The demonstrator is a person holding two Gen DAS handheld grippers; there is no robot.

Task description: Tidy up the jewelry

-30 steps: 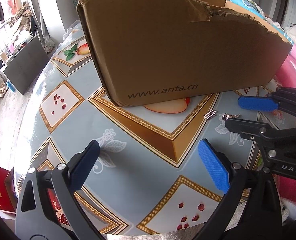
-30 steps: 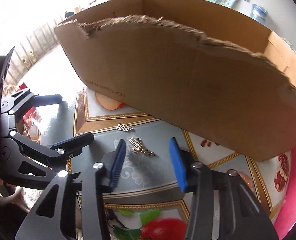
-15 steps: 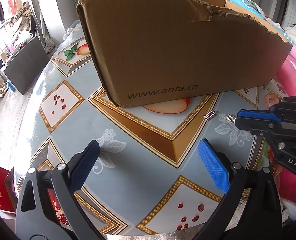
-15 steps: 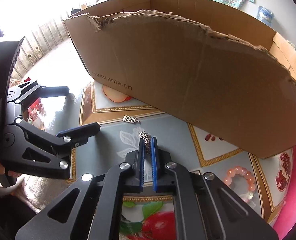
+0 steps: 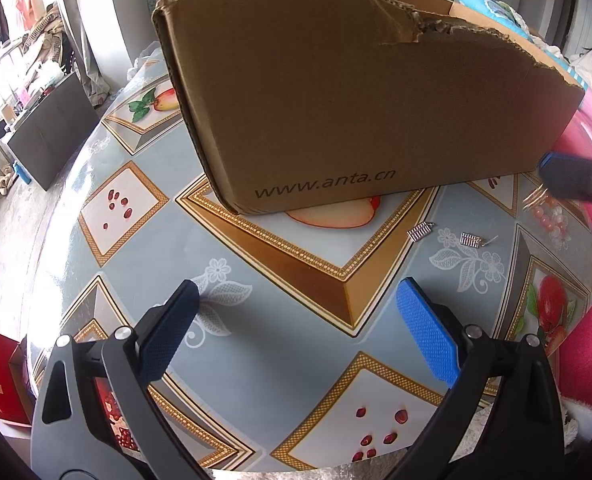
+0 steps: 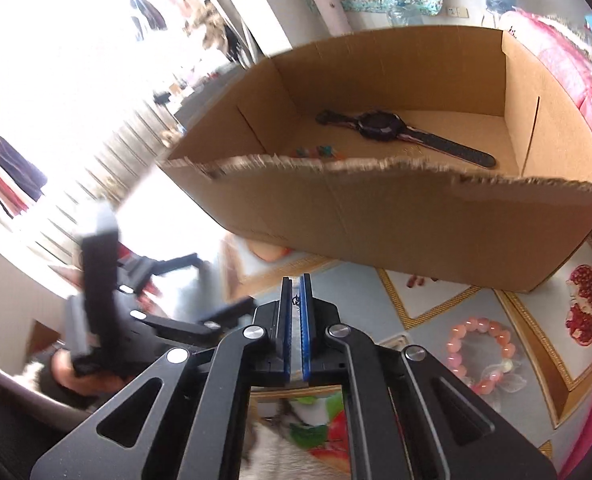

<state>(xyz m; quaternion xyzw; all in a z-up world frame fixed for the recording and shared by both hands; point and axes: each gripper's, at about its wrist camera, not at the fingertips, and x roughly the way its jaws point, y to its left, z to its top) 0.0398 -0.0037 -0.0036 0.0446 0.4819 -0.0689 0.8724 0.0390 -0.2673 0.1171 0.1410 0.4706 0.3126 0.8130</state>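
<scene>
Cardboard box sat just ahead of the right gripper, which was clenched on a small earring that was best carried clear over the torn rim before release, while the left gripper hung released; a second earlier the right jaws stood spread above it on the table.

- Left wrist view: low, close over the table, facing the cardboard box outer front wall, upper centre.
- Right wrist view: higher, tilted, looking over the torn rim into the box.
- Shared: box, tablecloth, pink bead bracelet.
</scene>
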